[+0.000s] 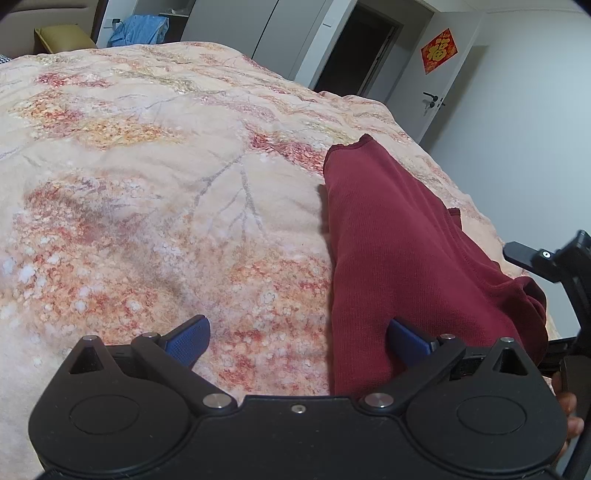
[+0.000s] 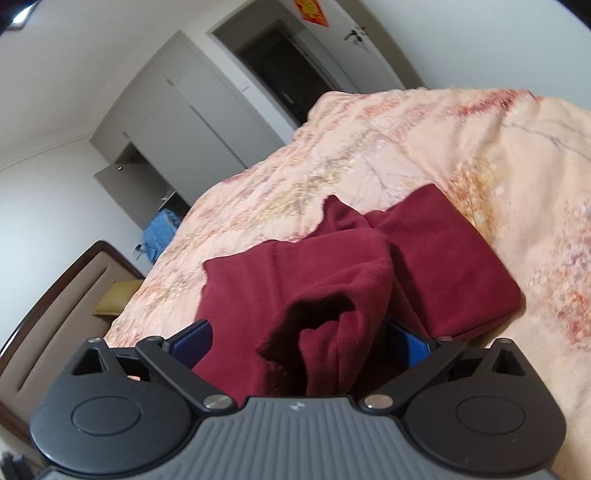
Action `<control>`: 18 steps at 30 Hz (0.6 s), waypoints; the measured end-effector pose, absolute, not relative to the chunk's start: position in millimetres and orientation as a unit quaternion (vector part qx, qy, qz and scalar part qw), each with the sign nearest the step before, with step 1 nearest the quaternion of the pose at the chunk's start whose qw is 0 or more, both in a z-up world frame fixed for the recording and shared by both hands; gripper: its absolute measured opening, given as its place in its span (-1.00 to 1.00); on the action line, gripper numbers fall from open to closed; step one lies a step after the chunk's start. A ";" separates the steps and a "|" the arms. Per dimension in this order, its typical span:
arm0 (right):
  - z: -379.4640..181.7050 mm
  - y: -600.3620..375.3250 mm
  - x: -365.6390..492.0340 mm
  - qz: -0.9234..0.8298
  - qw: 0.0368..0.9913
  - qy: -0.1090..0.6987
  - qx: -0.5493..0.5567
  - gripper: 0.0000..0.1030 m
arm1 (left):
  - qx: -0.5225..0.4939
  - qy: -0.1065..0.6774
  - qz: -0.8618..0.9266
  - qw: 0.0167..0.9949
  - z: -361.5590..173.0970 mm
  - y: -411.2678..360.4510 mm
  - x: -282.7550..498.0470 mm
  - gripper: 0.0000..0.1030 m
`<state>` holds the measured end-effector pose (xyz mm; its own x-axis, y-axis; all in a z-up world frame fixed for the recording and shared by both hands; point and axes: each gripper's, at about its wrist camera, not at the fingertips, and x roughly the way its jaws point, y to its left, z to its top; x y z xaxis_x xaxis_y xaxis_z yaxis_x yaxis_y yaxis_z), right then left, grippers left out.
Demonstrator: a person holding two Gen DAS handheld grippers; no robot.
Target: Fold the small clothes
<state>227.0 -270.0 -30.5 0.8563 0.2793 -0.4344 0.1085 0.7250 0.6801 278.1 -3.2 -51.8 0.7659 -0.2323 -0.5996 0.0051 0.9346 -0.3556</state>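
Observation:
A dark red knit garment (image 1: 388, 236) lies on the floral peach bedcover (image 1: 147, 184), stretched away from me along the bed's right side. My left gripper (image 1: 297, 339) is open just above the cover; its right blue pad (image 1: 406, 339) hovers over the garment's near edge and its left pad over bare cover. In the right wrist view part of the garment (image 2: 443, 258) lies folded flat, while a loose bunched part (image 2: 314, 288) rises between the spread fingers of my right gripper (image 2: 301, 341), which is open. The pads do not press the cloth.
The right gripper's black frame (image 1: 546, 258) and a hand (image 1: 569, 413) sit at the bed's right edge. Beyond the bed are a dark doorway (image 1: 358, 48), a white door with a red decoration (image 1: 439, 50), wardrobes (image 2: 184, 122), blue clothing (image 1: 140, 29), an olive cushion (image 1: 61, 37) and the headboard (image 2: 55, 302).

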 end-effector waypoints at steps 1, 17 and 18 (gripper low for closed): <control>-33.5 -271.3 229.2 0.044 0.888 0.263 0.376 0.94 | -0.166 0.336 -0.063 0.925 -52.2 -4.2 278.4 0.99; -31.6 -270.8 225.1 0.013 0.942 0.207 0.264 -0.53 | -0.239 0.306 -0.067 0.919 -33.4 -1.6 282.3 0.99; -29.0 -272.0 224.5 0.018 0.945 0.200 0.259 -0.56 | -0.232 0.308 -0.067 0.920 -29.9 -5.6 286.1 0.99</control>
